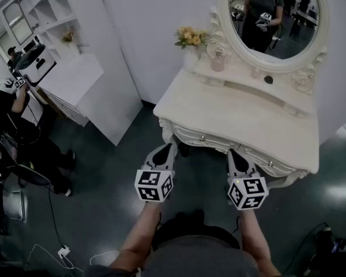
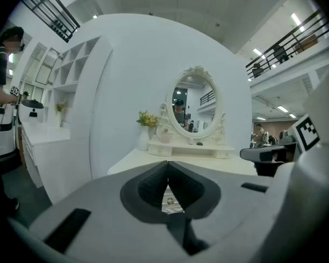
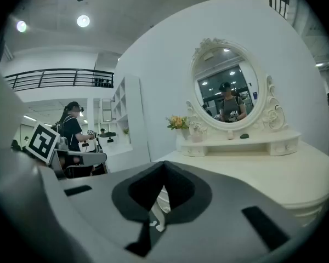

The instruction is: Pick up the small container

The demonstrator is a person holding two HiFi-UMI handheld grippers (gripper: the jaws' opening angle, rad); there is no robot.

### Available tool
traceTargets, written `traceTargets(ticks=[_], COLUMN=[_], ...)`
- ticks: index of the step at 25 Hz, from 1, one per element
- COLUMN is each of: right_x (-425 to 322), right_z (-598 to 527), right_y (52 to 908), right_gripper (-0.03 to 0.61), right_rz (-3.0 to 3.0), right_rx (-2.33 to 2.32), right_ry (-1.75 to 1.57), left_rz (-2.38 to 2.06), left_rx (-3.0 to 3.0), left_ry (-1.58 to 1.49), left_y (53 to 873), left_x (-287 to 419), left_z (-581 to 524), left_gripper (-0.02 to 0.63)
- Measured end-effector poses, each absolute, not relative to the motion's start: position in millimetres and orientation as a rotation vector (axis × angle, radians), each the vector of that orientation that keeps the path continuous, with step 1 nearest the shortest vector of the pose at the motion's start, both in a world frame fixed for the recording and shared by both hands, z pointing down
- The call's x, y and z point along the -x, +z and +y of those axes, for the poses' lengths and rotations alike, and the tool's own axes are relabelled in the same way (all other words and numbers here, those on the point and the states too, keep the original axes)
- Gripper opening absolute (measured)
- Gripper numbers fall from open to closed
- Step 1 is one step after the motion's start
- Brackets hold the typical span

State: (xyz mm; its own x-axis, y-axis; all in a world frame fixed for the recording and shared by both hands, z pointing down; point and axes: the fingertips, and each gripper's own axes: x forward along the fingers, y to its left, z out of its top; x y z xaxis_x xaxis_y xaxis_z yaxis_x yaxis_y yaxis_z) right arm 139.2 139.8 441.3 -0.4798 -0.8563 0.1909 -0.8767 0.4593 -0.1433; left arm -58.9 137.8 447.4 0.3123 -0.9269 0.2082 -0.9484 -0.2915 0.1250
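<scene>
Left tool point(image 1: 168, 147), right tool point(image 1: 234, 152) closed; vase point(image 1: 190, 56) holds flowers point(image 1: 190, 37) beside small container point(image 1: 218, 61).

The left gripper point(image 1: 170, 148) is grey with dark lining inside its jaws, and its cube point(image 1: 154, 184) is white with black square markers. The right gripper point(image 1: 233, 153) has the same colours and pattern. Ahead of both jaws, the tabletop point(image 1: 248, 120) is cream with a scroll-carved edge. The oval mirror point(image 1: 277, 36) beyond it has a matching cream carved frame. Far ahead of the left jaws, yellow and orange flowers point(image 1: 191, 37) stand in a white vase point(image 1: 190, 56). Just beside them, the small container point(image 1: 218, 60) is pale pink. Under the jaws, the floor point(image 1: 115, 172) is a glossy dark green-grey.
</scene>
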Motion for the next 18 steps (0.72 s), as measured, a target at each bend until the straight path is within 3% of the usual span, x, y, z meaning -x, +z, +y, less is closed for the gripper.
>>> traceTargets(ticks=[18], right_x=[-138], right_z=[132], right_y=[428], right_gripper=[0.025], right_rz=[-2.697], right_rx=[-1.465], right_ry=[0.325], left_rz=[-1.761], left_rx=[-2.327], left_ry=[0.149], left_y=[446], left_x=[52], left_z=[142], left_gripper=[0.006])
